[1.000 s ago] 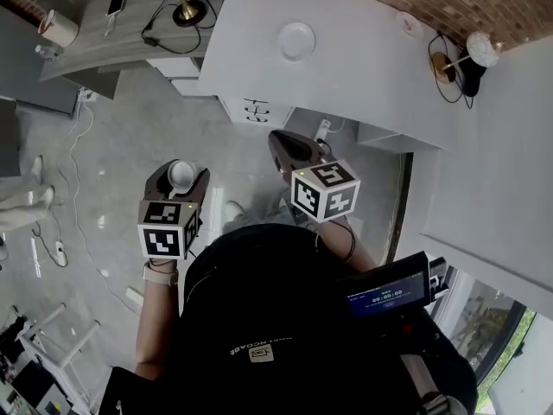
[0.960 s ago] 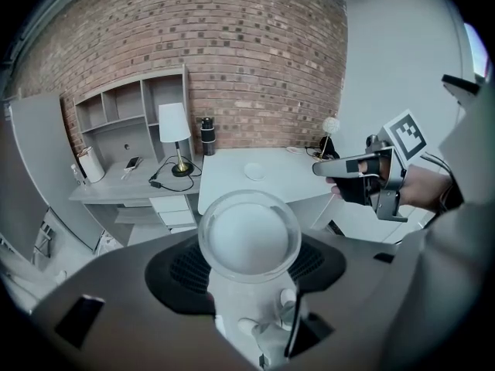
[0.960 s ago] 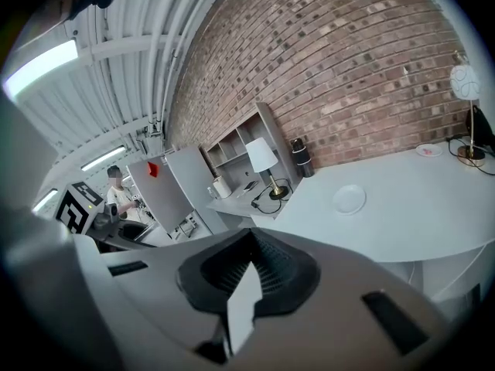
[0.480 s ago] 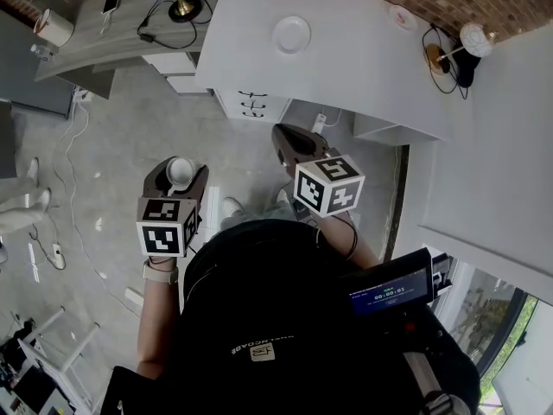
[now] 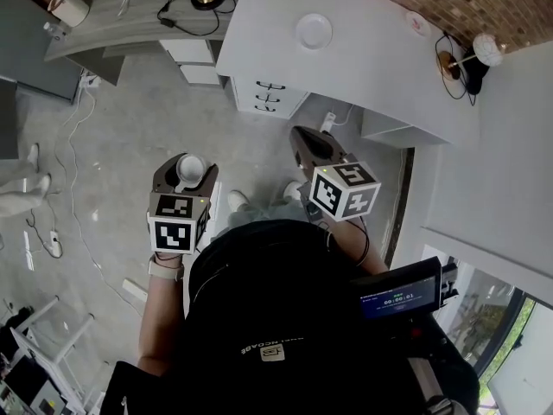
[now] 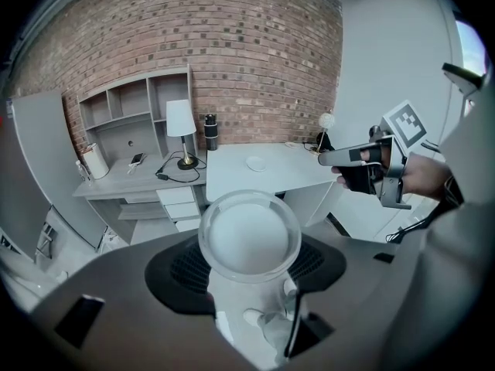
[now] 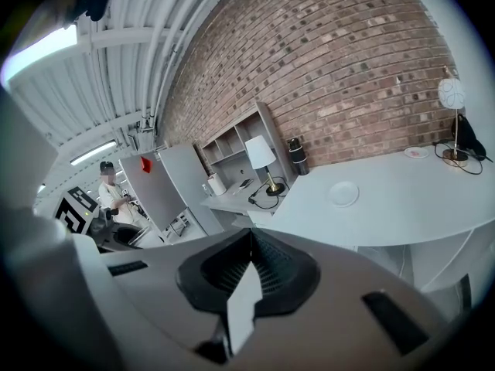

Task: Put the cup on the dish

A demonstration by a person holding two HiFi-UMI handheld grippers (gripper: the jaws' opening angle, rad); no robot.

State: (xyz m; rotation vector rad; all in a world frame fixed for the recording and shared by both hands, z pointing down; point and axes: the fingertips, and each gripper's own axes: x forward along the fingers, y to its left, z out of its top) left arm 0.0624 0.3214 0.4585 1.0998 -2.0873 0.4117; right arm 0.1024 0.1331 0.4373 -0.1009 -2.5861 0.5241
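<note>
I judge the main risk to be the carry itself; the cup (image 5: 190, 169) is pinched in the left hand-held gripper (image 5: 186, 175), out over the floor (image 5: 130, 137) and well apart from the dish (image 5: 314, 31), which lies on the desk (image 5: 389, 67) near the brick wall; a clear, smooth-looking cup gripped low on its body could slip or tip if I swing the gripper too fast or ease the squeeze early, and a fall onto that hard floor would likely break it; the second risk comes at the set-down, since the dish looks small and shallow, so a cup landing off-centre on the rim could rock or push the dish along the desk; the right hand-held gripper (image 5: 304, 141) holds nothing, its jaws pressed together, and a careless reach with it could nudge the dish; both forearms are held forward at about waist height, the grippers side by side and pointing toward the desk, the left one roughly level so the cup's mouth faces up, the right one angled a little toward the desk's drawers (image 5: 268, 98).
</note>
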